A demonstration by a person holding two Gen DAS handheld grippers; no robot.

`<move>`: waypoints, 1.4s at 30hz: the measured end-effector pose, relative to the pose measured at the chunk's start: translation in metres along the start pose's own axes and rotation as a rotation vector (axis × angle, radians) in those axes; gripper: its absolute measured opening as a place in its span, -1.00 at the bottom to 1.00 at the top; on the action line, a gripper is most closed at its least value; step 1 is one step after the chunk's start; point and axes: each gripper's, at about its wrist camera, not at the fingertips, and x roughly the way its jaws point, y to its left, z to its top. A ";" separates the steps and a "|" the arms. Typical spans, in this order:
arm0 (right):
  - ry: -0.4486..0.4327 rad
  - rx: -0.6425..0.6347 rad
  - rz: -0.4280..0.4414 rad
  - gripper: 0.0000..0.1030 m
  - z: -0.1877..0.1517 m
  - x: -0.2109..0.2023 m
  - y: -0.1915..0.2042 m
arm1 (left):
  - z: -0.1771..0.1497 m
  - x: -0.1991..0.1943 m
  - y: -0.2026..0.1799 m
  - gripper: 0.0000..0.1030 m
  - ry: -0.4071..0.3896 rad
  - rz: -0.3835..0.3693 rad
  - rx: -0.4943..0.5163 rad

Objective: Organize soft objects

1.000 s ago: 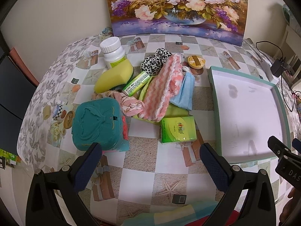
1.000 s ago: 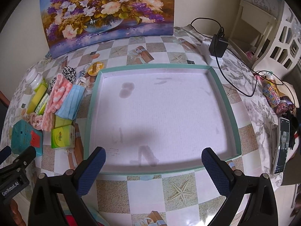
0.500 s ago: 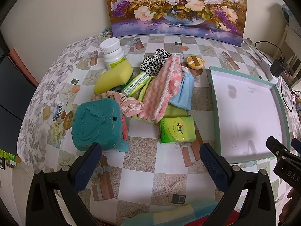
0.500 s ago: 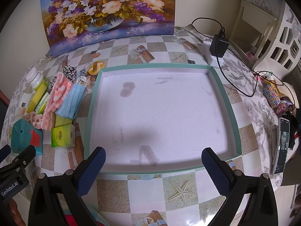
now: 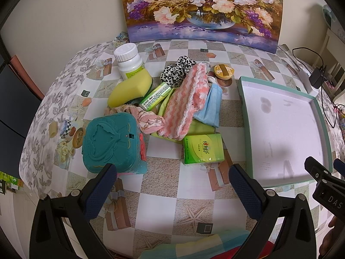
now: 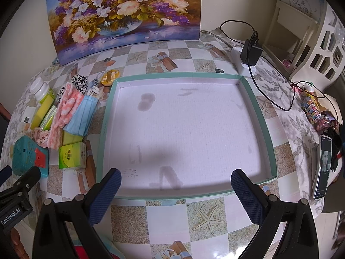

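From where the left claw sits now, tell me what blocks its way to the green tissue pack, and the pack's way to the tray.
Nothing visible does. The left claw is open, with only bare tablecloth up to the green tissue pack. Between the pack and the tray lies only tablecloth; the tray's low rim must be cleared.

The yellow-green cloth (image 5: 200, 127) lies mostly hidden under the pink-and-white knitted cloth (image 5: 187, 101) and the blue face mask (image 5: 210, 108). The print on the green tissue pack (image 5: 202, 149) is too small to read. The right gripper (image 5: 323, 172) is cut off by the left view's edge, so its jaws stay unseen there
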 end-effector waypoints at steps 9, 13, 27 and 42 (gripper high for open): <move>0.001 0.001 0.000 1.00 0.000 0.000 0.000 | 0.001 0.000 -0.002 1.00 0.001 -0.002 -0.001; 0.002 0.004 0.002 1.00 -0.001 0.001 0.000 | 0.003 -0.001 -0.004 1.00 0.002 -0.008 0.000; -0.067 -0.030 0.113 1.00 0.023 -0.024 0.031 | 0.044 -0.021 0.047 1.00 -0.078 -0.178 -0.119; 0.070 -0.159 0.262 1.00 0.051 0.009 0.128 | 0.095 0.020 0.103 1.00 0.080 -0.235 -0.092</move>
